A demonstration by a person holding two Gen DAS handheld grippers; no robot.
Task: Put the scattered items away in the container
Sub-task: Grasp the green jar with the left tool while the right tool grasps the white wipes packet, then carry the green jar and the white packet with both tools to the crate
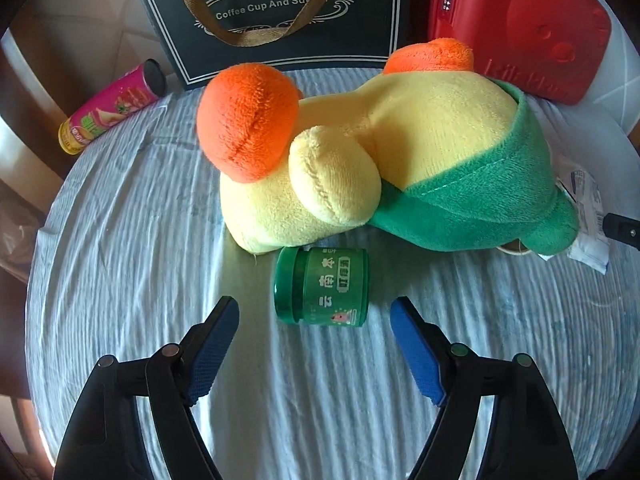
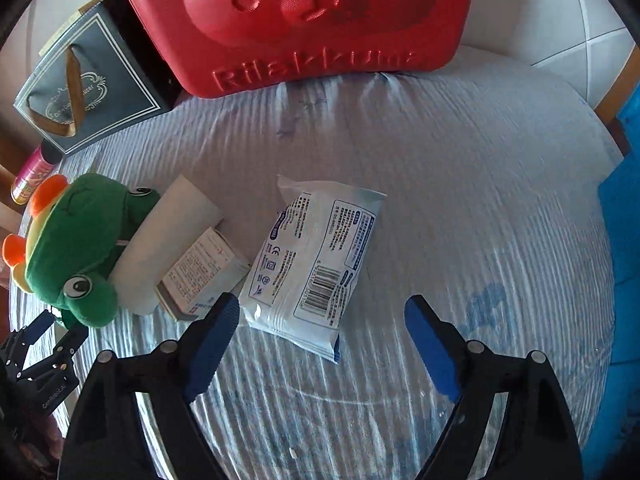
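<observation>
Both tools are coming in for a first pick-up, and nothing is in the container yet as far as these views show. The left tool [image 1: 314, 312] points steeply down at the counter [image 1: 120, 240], its blue pads standing wide with nothing between them; the green jar [image 1: 322, 285] lies on its side just beyond the tips, at lower centre of the frame, close in front of the plush frog [image 1: 380, 152]. The right tool [image 2: 322, 312] is tilted down the same way, also wide and empty, with the white wipes packet [image 2: 316, 256] just ahead of it, its near corner reaching in between the tips at mid-frame. A small white box [image 2: 204, 276] lies beside the packet.

The container is probably the dark gift bag [image 1: 280, 12] at the top of the frame, though its mouth is not visible. Next, each tool must drop until the pads straddle its item, the left across the jar's round body, the right over the packet's edge, then squeeze.
</observation>
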